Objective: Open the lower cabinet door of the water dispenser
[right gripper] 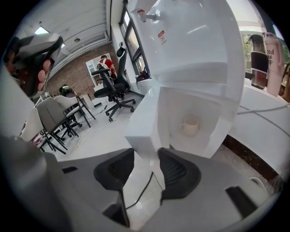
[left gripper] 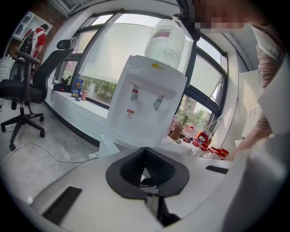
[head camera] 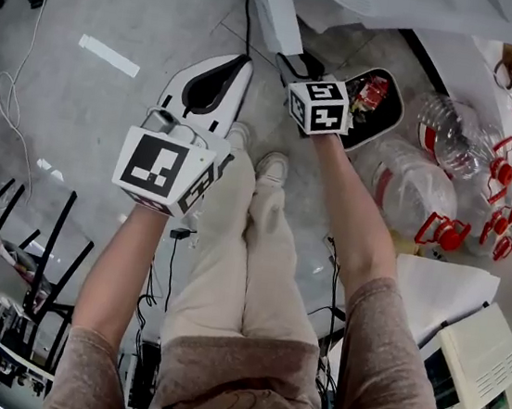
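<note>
The white water dispenser (left gripper: 147, 104) stands by the windows with a big bottle (left gripper: 166, 43) on top. Its lower cabinet door (right gripper: 145, 120) is swung out, and a pale cup (right gripper: 190, 126) shows inside the compartment. My right gripper (right gripper: 145, 156) is shut on the door's free edge, the panel running down between the dark pads (right gripper: 174, 170). From the head view the door (head camera: 270, 9) is a white slab ahead of the right gripper (head camera: 295, 66). My left gripper (head camera: 226, 78) hangs left of it over the floor, away from the dispenser. Its (left gripper: 145, 152) tips meet with nothing between them.
Empty water bottles (head camera: 426, 189) with red caps lie on the floor at the right beside a black tray (head camera: 376, 107). A black office chair (left gripper: 27, 90) stands at the left, and a cable (left gripper: 41, 152) runs over the floor. The person's legs and shoes (head camera: 270, 168) are below the grippers.
</note>
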Demonstrator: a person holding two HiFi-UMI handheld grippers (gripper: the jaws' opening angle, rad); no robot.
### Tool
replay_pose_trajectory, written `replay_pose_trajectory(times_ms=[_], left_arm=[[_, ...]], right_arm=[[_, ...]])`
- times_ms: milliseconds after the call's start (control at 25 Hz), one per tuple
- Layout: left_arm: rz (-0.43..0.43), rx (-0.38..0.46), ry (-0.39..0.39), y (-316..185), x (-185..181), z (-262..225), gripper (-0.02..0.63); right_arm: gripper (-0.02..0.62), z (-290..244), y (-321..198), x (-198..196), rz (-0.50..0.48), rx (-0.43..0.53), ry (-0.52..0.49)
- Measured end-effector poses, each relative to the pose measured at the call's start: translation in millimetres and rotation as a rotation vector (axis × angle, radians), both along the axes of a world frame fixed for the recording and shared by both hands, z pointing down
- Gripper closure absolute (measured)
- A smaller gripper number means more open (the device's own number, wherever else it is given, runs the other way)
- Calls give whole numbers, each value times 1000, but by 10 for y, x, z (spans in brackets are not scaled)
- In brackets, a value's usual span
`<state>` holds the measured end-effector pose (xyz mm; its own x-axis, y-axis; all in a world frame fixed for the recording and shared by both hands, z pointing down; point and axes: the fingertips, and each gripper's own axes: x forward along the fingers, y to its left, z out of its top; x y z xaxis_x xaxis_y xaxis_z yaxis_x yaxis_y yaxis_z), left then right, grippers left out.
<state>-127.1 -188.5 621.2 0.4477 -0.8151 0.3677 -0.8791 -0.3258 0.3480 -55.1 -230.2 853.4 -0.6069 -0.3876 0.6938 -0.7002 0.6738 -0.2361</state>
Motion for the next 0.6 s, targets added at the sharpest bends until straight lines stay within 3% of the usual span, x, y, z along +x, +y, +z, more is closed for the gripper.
replay_pose_trajectory(times_ms=[600], left_arm=[[-124,-5,-16,203,-508,5,594]], right_arm=[[449,-77,369,-905,-211,-5,-52]])
